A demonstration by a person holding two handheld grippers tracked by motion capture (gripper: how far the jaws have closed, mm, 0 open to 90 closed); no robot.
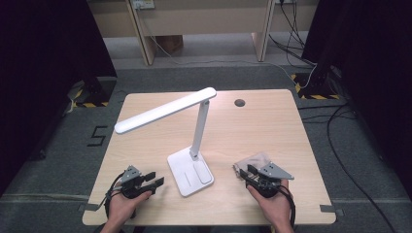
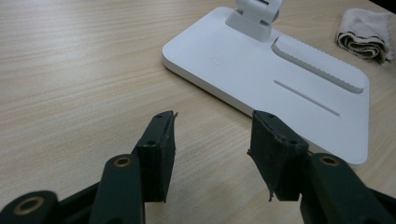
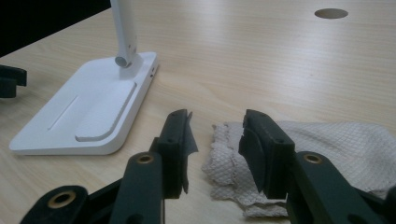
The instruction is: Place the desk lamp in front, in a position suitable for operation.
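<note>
A white desk lamp stands mid-table, its flat base [image 1: 189, 173] near the front and its long head [image 1: 163, 110] reaching out to the left. In the left gripper view the lamp base [image 2: 261, 70] lies just ahead and to the right. My left gripper [image 1: 154, 178] [image 2: 212, 135] rests left of the base, jaws open with bare table between them. A crumpled beige cloth [image 1: 256, 161] [image 3: 336, 140] lies right of the base. My right gripper [image 1: 249, 173] [image 3: 215, 130] sits at the cloth's near edge, open, with the frilly edge showing in the gap, unpinched.
A round cable hole [image 1: 239, 102] [image 3: 330, 13] sits at the table's far right. The wooden table [image 1: 272, 131] ends close behind both hands. Cables and dark curtains flank the table on the floor, with wooden furniture legs beyond.
</note>
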